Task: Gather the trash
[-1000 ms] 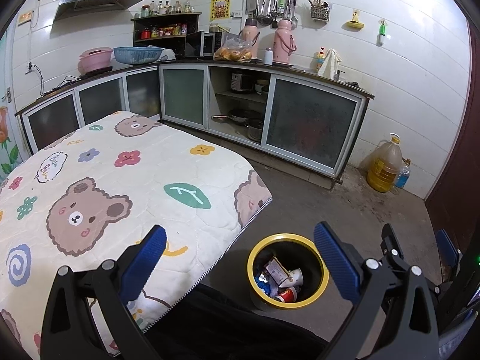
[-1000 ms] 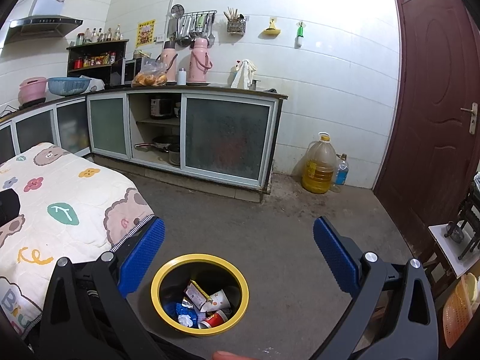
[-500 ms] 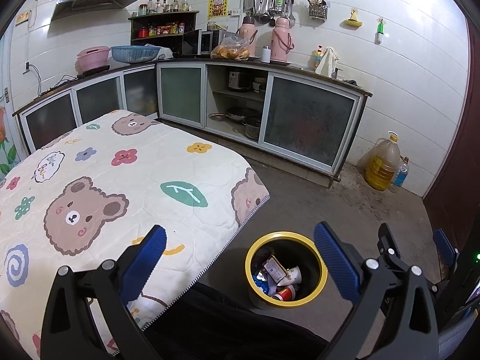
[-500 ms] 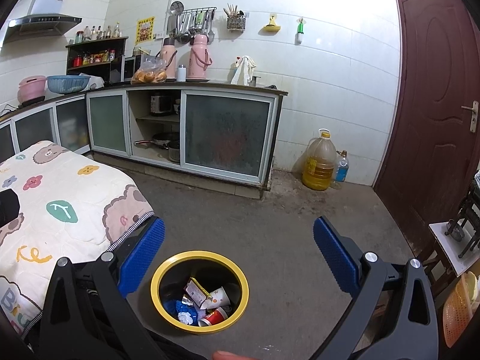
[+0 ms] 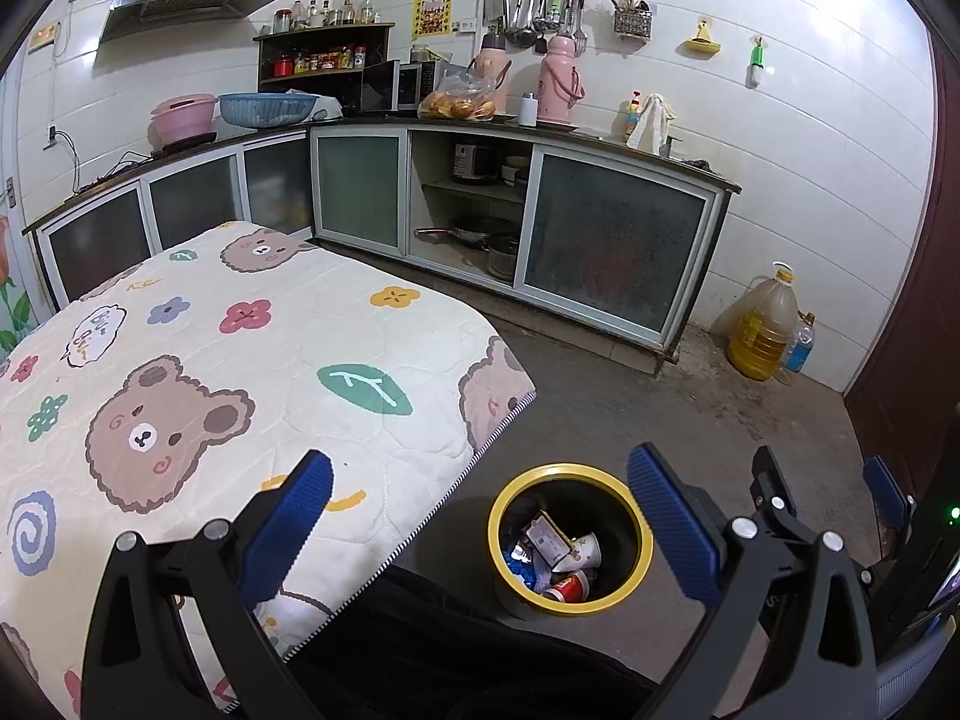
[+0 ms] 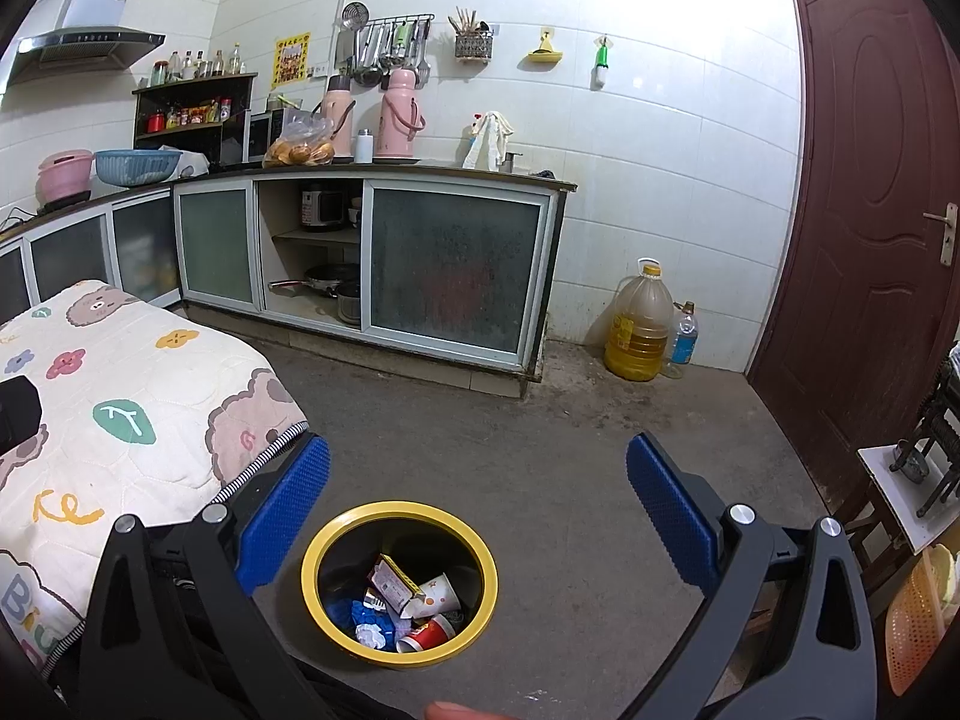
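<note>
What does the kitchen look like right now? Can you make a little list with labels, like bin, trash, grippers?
bin: yellow-rimmed trash bin on the floor beside the table
trash in bin: white paper cup, red cup, blue wrappers
table: bear-print cloth, no trash seen on it
left gripper: open, holding nothing
right gripper: open, holding nothing, above the bin
floor by wall: oil jug

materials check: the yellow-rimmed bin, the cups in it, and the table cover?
Bin: looks like plastic, glossy yellow rim, dark inside; uniform sheen, though painted metal is possible.
White cup and red cup: likely paper, matte printed walls with rolled rims.
Table cover: quilted fabric, matte, stitched pattern and striped edge binding.
</note>
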{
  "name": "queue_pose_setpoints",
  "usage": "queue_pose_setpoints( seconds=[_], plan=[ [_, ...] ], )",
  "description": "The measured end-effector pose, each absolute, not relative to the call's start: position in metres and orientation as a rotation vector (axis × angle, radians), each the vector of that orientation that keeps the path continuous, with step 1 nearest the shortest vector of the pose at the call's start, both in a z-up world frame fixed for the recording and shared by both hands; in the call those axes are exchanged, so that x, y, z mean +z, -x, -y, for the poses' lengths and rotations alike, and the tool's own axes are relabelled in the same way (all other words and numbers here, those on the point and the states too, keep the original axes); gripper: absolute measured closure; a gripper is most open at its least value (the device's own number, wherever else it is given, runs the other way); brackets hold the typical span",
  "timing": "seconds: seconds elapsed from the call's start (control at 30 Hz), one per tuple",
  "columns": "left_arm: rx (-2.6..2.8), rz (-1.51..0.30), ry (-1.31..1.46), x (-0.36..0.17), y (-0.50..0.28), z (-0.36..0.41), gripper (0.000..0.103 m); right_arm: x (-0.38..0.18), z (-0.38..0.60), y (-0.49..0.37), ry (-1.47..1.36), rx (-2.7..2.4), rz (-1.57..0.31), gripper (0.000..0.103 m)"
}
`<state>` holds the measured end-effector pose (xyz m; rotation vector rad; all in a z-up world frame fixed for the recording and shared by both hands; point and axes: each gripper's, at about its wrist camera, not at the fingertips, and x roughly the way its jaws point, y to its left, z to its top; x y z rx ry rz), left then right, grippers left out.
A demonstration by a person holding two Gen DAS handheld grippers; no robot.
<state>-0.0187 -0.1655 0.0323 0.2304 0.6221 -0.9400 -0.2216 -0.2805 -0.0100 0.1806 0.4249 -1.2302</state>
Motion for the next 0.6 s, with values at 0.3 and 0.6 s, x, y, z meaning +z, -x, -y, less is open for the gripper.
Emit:
queue_pose_setpoints(
  seconds=[0.3,0.6],
  plan=[
    [-0.947,-0.625,-0.232,0.0311,0.0183,0.1657,0.008,-0.0101,0.2809,0.2218,-0.182,-1.230,-0.426,0.008],
    [-0.951,-0.628,-0.230,0.0311,0.0185,0.1657,0.008,-0.0099,0.2811,0.2220,-0.181,-1.229,-0.427,0.008]
  ],
)
